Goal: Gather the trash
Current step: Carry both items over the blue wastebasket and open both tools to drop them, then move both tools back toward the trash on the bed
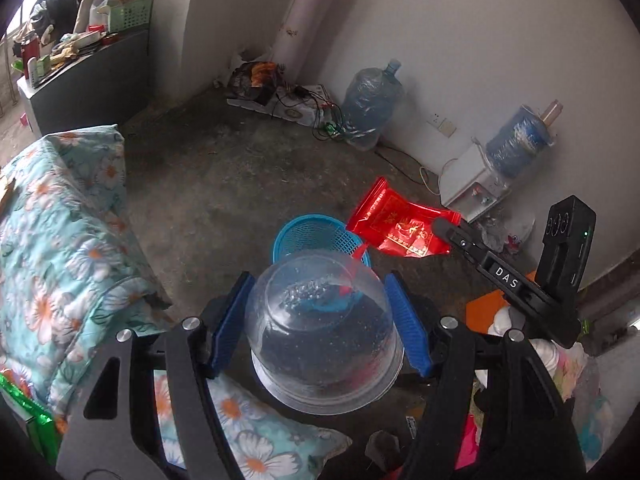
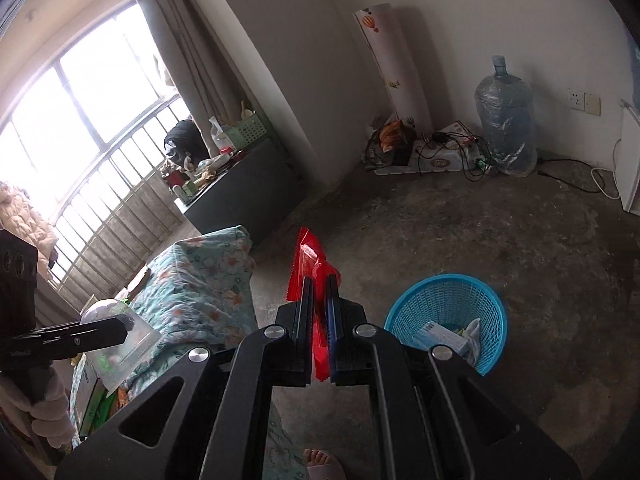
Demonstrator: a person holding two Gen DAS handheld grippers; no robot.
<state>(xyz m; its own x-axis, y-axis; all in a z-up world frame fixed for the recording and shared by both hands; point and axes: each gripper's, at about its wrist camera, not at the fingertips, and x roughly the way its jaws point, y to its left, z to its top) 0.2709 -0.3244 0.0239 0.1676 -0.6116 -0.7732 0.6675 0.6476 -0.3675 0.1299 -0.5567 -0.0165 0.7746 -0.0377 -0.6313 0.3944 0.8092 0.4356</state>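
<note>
My left gripper point(image 1: 318, 284) is shut on a clear plastic cup point(image 1: 324, 332), with its blue pads against the cup's two sides. The cup hangs in the air just short of a blue mesh basket point(image 1: 308, 236) on the floor. My right gripper point(image 2: 320, 279) is shut on a red foil wrapper point(image 2: 310, 256), which sticks out past its fingertips. In the left wrist view the red foil wrapper point(image 1: 400, 228) hangs beside the basket's right rim, pinched by the right gripper point(image 1: 440, 224). The blue mesh basket point(image 2: 448, 312) holds a box and some crumpled paper. The left gripper point(image 2: 124, 324) carries the clear plastic cup point(image 2: 116, 340) over the bed.
A floral quilt point(image 1: 60, 220) covers the bed on the left. Water jugs point(image 1: 370, 108), a white dispenser point(image 1: 472, 188), cables and a rolled mat point(image 2: 394, 64) line the far wall. A dark cabinet point(image 2: 240, 188) stands under the window. A bare foot point(image 2: 320, 460) is below my right gripper.
</note>
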